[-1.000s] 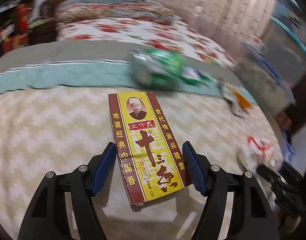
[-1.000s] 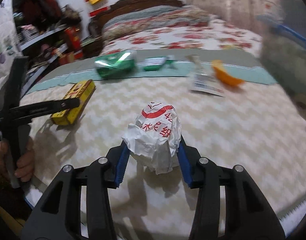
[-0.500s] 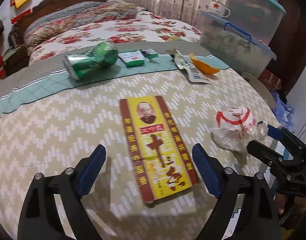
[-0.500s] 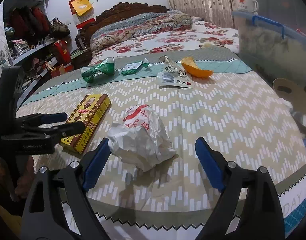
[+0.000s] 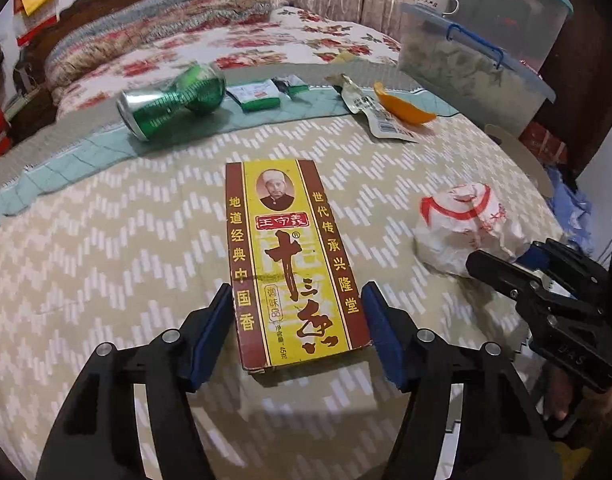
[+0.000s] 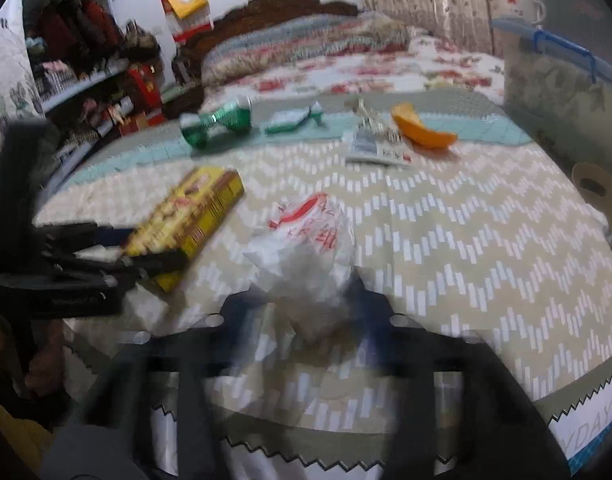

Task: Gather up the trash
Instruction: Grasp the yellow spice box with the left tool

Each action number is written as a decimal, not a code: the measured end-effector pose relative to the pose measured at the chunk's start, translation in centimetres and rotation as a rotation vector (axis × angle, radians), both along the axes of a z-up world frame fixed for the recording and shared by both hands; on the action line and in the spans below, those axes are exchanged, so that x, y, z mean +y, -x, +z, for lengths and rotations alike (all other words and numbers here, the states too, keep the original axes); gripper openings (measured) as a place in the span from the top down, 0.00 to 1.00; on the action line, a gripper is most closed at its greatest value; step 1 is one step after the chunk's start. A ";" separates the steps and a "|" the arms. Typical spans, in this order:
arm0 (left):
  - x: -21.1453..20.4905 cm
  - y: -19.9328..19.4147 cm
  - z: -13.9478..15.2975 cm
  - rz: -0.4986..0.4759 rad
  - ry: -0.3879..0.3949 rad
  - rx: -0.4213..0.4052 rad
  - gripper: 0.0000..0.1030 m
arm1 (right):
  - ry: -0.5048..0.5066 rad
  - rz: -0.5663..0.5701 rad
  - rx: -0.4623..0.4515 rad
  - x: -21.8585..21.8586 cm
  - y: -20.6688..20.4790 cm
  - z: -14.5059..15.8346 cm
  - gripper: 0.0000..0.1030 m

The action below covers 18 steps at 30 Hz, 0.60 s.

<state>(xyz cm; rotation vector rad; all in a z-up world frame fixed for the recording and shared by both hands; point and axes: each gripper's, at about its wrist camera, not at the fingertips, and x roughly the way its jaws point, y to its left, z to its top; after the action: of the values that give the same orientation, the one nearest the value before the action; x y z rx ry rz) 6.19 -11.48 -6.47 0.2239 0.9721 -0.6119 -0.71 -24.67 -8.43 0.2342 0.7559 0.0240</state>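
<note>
A yellow and brown spice box [image 5: 292,258] lies on the round table's cloth [image 5: 106,264]. My left gripper [image 5: 298,334] stands around the box's near end, its blue pads close beside both long sides. A crumpled white paper wrapper with red print [image 6: 306,256] lies right of the box; it also shows in the left wrist view [image 5: 465,232]. My right gripper [image 6: 302,312] is blurred and closes around the wrapper's near part. The box also shows in the right wrist view [image 6: 190,216].
At the table's far side lie a crushed green can [image 5: 174,98], a green packet [image 5: 258,94], a torn sachet [image 5: 375,118] and an orange peel [image 5: 405,106]. A lidded plastic bin [image 5: 473,60] stands at the right. A bed [image 5: 234,40] lies behind.
Both grippers opened wide half a second ago after holding their items. Now both have moved forward and narrowed around the box and the wrapper again.
</note>
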 end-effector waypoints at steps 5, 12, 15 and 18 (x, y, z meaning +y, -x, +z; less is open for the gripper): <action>-0.7 -0.5 1.4 -0.032 0.072 0.030 0.41 | -0.045 -0.054 -0.042 -1.7 0.8 0.3 0.67; -5.6 -0.4 3.4 -0.152 0.121 0.029 0.42 | -0.115 -0.167 -0.064 -6.2 2.3 0.2 0.67; -8.8 -0.1 3.7 -0.226 0.136 0.039 0.42 | -0.118 -0.228 -0.082 -8.5 3.4 0.4 0.67; -12.7 0.0 3.8 -0.299 0.147 0.053 0.42 | -0.117 -0.295 -0.094 -11.1 4.8 0.5 0.67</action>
<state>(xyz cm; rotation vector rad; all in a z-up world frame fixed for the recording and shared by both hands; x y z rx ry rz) 6.21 -24.22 -2.65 0.2246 0.9474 -0.9643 -5.51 -35.82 -7.96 0.4508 0.6213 -0.1997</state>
